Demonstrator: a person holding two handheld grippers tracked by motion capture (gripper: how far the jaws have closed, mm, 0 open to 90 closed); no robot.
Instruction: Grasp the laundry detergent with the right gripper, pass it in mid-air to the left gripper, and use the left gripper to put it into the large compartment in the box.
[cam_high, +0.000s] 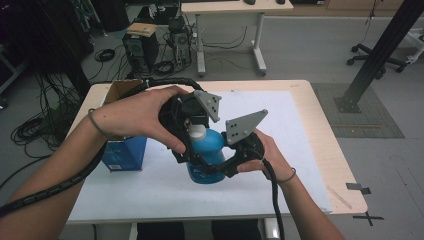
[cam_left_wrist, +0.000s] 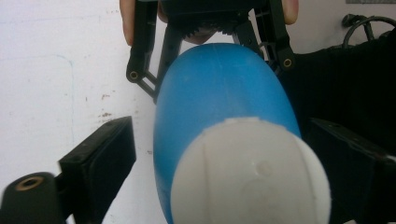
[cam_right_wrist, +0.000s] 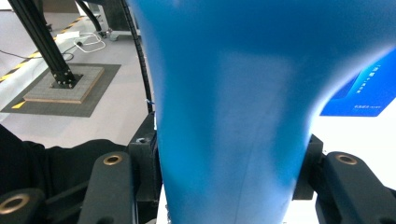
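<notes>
**Desk:** What's happening at the bench (cam_high: 300, 150)?

**Photographer:** Centre frame, a blue bottle (cam_high: 206, 157) stands on the white sheet. The right claw (cam_high: 220, 167) is clamped round its body; the left claw (cam_high: 192, 131) straddles the white cap (cam_high: 197, 132) from above, pads not yet touching.

**Desk:** Advice?

**Photographer:** Hold the body steady, centre the cap, squeeze evenly before twisting.

**Desk:** The bottle?

**Photographer:** Smooth, rounded plastic, narrowing upward to a ribbed cap.
</notes>
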